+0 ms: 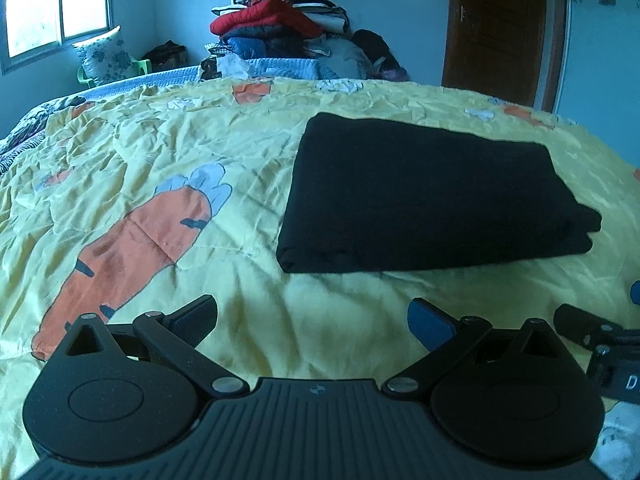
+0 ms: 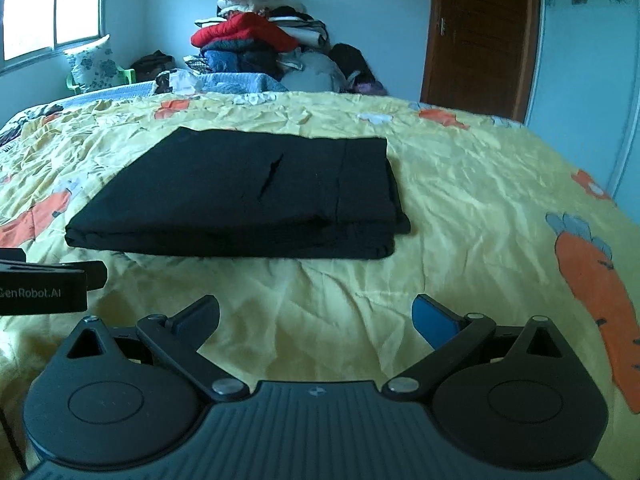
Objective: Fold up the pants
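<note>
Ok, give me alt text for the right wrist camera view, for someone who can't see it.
Black pants, folded into a flat rectangle, lie on a wrinkled yellow bedspread printed with orange carrots. The right gripper sits open and empty in the foreground, short of the pants. Behind the bed are a pile of clothes and a closed wooden door.

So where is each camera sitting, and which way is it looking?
Left wrist view: sits on the left claw, low over the yellow carrot bedspread, facing the folded black pants ahead to its right; the right claw shows at its edge.
Right wrist view: sits on the right claw, pants ahead to its left, the left claw's side showing at left.
Both share the pants, the bedspread, the clothes pile and the wooden door.
</note>
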`<state>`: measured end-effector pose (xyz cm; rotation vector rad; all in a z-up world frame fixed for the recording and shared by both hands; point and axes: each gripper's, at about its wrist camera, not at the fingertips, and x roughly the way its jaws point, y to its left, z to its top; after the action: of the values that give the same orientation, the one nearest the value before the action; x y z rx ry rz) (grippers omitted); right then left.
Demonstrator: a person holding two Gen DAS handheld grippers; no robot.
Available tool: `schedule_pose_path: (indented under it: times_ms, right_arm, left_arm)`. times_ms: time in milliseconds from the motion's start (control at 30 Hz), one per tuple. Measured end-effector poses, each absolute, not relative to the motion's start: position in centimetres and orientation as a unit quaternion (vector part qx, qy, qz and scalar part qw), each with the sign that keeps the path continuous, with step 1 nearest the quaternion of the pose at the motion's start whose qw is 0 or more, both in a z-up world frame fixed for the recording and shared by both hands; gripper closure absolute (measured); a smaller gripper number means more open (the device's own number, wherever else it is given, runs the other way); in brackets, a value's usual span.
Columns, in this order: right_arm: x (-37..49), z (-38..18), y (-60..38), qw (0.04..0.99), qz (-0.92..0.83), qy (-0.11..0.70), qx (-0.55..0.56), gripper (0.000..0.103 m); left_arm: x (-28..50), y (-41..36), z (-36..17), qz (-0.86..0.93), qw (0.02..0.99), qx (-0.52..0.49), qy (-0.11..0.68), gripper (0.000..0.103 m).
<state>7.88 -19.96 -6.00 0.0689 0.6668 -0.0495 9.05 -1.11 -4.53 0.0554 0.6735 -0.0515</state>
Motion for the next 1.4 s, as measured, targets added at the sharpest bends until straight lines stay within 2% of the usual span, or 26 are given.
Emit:
schedule_pose_path:
  times_ms: [1400]
  right_arm:
    - [8.24, -7.12, -20.04, 0.937, -0.029, 0.346, 0.038, 0.000]
  left_arm:
    - [8.78, -0.73, -5.42, -0.028, 0.943, 0.012, 0.332, 0.000]
